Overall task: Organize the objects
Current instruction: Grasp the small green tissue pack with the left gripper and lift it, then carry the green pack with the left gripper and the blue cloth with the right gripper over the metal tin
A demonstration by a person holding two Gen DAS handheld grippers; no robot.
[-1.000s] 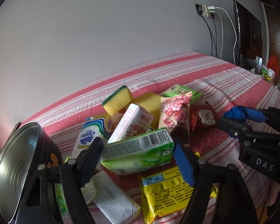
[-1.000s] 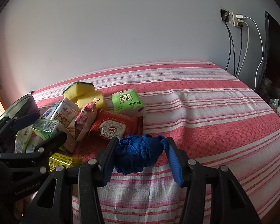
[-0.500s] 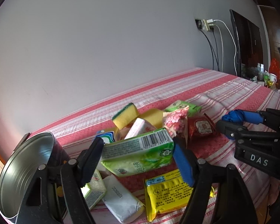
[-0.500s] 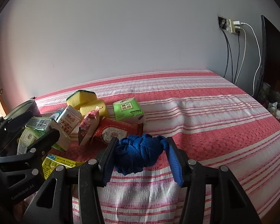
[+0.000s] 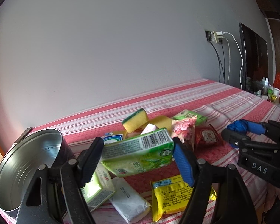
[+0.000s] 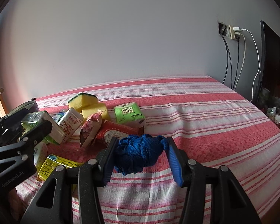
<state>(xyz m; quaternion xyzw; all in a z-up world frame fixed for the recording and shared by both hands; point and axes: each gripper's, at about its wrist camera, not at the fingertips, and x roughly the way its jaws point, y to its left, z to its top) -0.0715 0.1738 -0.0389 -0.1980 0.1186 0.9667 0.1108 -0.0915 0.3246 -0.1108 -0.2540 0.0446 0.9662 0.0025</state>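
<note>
Holding a green tissue pack [image 5: 138, 155] clamped between the pads of my left gripper [image 5: 138, 156], lifted clear of the striped bedcover [image 5: 205, 100], barcode side up. My right gripper [image 6: 140, 156] is closed on a bundle of blue strap [image 6: 138, 153], held low over the bedcover near its front edge. To the left, a metal tin [image 5: 26, 169] lies tilted with its open mouth facing me, beside my left gripper. Under and behind the held pack, on the bedcover: a yellow packet [image 5: 177, 194], a white wrapped pack [image 5: 128, 199], a pale green box [image 5: 99, 188], a red sachet [image 5: 207, 136], a pink flowered packet [image 5: 183, 130], a second green tissue pack [image 6: 128, 113], a white tube-shaped pack with red lettering [image 6: 71, 123], and two yellow sponges [image 6: 89, 104], one resting on the other. The pile is bunched together at the left of the bedcover, near the wall [image 6: 140, 37].
</note>
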